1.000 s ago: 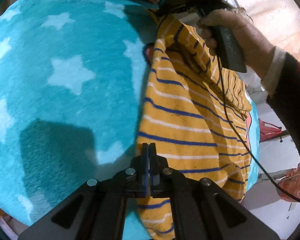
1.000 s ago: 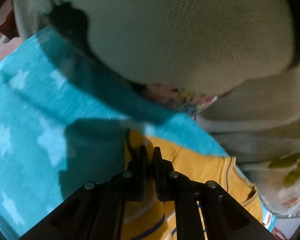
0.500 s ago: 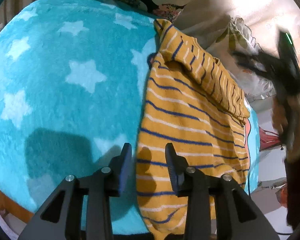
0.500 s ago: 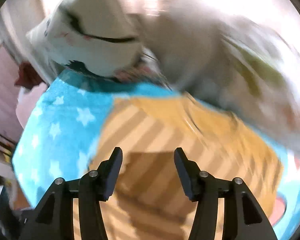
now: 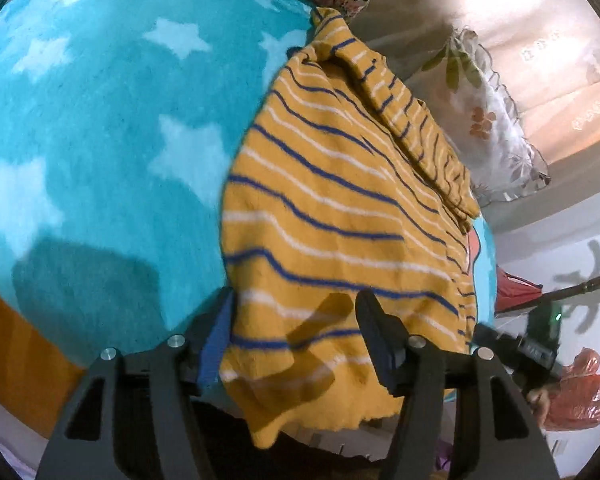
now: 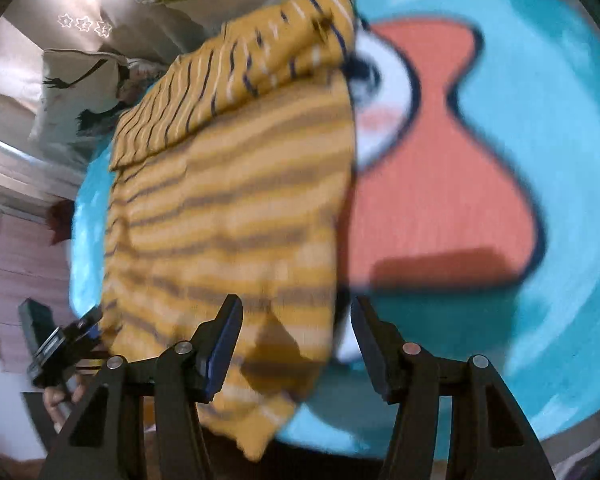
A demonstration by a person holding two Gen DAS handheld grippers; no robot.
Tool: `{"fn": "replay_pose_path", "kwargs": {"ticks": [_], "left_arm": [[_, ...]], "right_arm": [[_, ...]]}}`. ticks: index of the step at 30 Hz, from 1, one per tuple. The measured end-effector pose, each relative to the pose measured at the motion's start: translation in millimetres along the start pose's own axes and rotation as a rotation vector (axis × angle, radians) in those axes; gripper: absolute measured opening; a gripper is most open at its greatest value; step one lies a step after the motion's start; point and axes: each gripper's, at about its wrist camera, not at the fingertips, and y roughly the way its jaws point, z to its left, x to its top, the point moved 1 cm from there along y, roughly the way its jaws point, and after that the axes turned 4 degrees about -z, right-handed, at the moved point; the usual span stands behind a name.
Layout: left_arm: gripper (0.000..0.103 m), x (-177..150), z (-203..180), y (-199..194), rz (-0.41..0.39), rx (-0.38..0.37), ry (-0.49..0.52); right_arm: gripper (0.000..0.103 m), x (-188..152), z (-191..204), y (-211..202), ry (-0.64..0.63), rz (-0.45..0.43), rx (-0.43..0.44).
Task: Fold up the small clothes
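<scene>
Both tongs are released, jaws parted, nothing pinched: left gripper (image 5: 296,336) hangs over the near-left hem corner of the striped yellow shirt (image 5: 332,208), right gripper (image 6: 296,340) over the near-right hem corner, and the jaws of both have just been opening, with cloth lying under the gap but no pad pressing on it. Shirt lies flat on the turquoise star blanket (image 5: 100,120), one sleeve already folded across the top, bottom hem drooping slightly over the blanket's near edge. Right view is motion-blurred, so exact hem alignment there is hard to read. Judgement: next step looks like a bottom-to-top fold, so each tong should take its own hem corner. Bite just inside the corner, catch every layer at the hem, not only the top one, and avoid grabbing blanket pile underneath. Close both sides at matching depth, or the fold goes skewed. Lift only enough to clear the blanket, carry both corners evenly toward the collar end near the pillow (image 5: 488,128), keep the hem taut between the tongs. Risk: overhanging edge slips off the jaw before closure.
</scene>
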Motion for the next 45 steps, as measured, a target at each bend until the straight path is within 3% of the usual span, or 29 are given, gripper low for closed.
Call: {"fn": "replay_pose_path", "kwargs": {"ticks": [4,9,11,13,14,15,17,18,21,26,31,34,39,41,45], "left_arm": [[0.062,-15.7,-7.1,2.3,0.014,-0.064,-0.013],[0.068,-30.8,-21.6,5.1,0.013,-0.082,0.016],[0.068,-33.2,-30.0,7.4,0.009,-0.052,0.042],[0.047,-32.6,-32.5,9.5,0.015,-0.003,0.053],[0.01,-31.9,-31.6,13.2,0.041,0.021,0.049],[0.008,-31.4,-28.1,16.4,0.065,0.034,0.035],[0.007,-28.7,-23.5,16.1,0.069,0.037,0.008],[0.007,-27.3,-24.8,13.8,0.069,0.059,0.016],[0.007,-26.7,-32.7,-3.2,0.057,0.092,0.054],[0.007,-46.0,-45.5,-47.0,0.056,0.062,0.084],[0.007,-70.0,-46.8,-50.1,0.083,0.066,0.059],[0.007,-61.9,-39.4,-48.7,0.07,0.064,0.009],[0.007,-33.0,-52.2,-54.9,0.04,0.055,0.025],[0.007,-9.5,-65.0,-56.2,0.013,0.033,0.051],[0.007,70.1,-99.6,-38.0,-0.047,-0.003,0.149]], "right_arm": [[0.062,-37.1,3.2,14.7,0.006,0.034,0.126],[0.063,-62.5,21.9,19.6,-0.104,0.022,0.153],[0.063,-65.2,30.1,25.6,-0.132,0.022,0.162],[0.063,-67.3,39.5,29.9,-0.173,0.013,0.153],[0.062,-68.7,44.5,30.5,-0.202,0.003,0.136],[0.051,-69.9,50.5,31.7,-0.233,-0.005,0.119],[0.022,-70.8,58.5,39.1,-0.278,0.001,0.082],[0.016,-69.6,60.0,41.2,-0.288,-0.002,0.075],[0.013,-60.1,57.3,39.4,-0.263,0.017,0.116],[0.013,-75.5,39.0,-2.6,-0.277,0.093,0.229],[0.012,-80.3,22.0,-19.7,-0.201,0.133,0.304],[0.012,-73.8,21.1,-10.8,-0.183,0.136,0.303],[0.012,-55.9,34.6,-21.2,-0.181,0.114,0.327],[0.013,-37.3,43.8,-31.6,-0.177,0.081,0.353],[0.013,23.8,64.3,-43.6,-0.194,-0.018,0.368]]}}
